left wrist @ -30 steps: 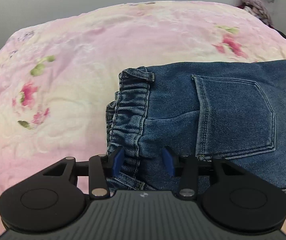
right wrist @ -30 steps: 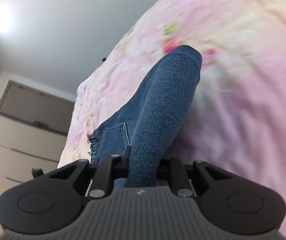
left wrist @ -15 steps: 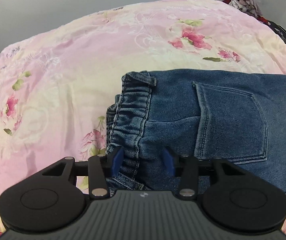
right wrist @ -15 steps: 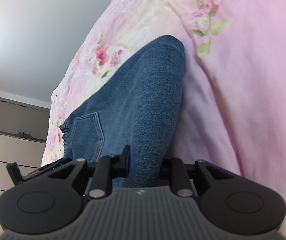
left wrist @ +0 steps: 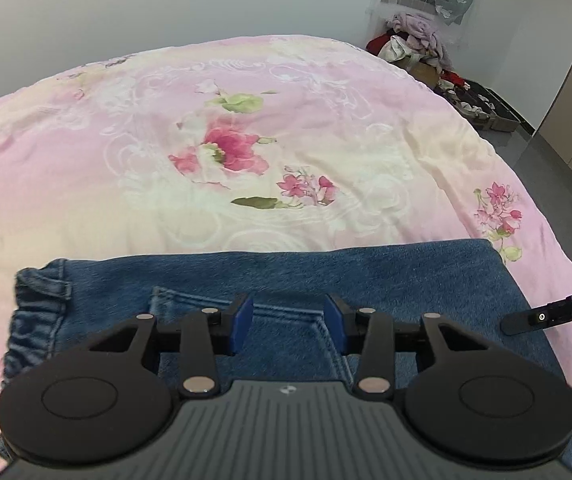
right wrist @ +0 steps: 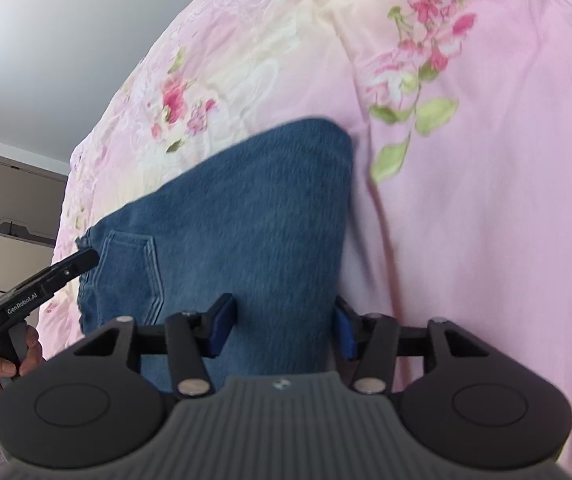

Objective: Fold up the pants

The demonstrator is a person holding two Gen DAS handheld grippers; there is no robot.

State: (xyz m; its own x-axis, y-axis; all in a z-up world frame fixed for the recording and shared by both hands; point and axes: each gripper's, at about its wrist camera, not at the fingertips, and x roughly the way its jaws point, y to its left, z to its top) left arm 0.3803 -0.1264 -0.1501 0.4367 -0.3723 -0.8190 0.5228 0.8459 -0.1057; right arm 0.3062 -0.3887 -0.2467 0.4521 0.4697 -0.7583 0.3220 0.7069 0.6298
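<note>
Both tongs have just let go. The left gripper (left wrist: 288, 322) and right gripper (right wrist: 282, 326) now stand wide apart above the pants (left wrist: 326, 276), which lie folded on the pink bedspread (left wrist: 246, 152). This fold looks done.

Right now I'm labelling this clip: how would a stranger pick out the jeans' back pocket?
On the pink floral bedspread lie folded blue jeans. The pocket is the stitched patch near the gathered waistband, outlined in double seams, unlike the plain denim around it.
</note>
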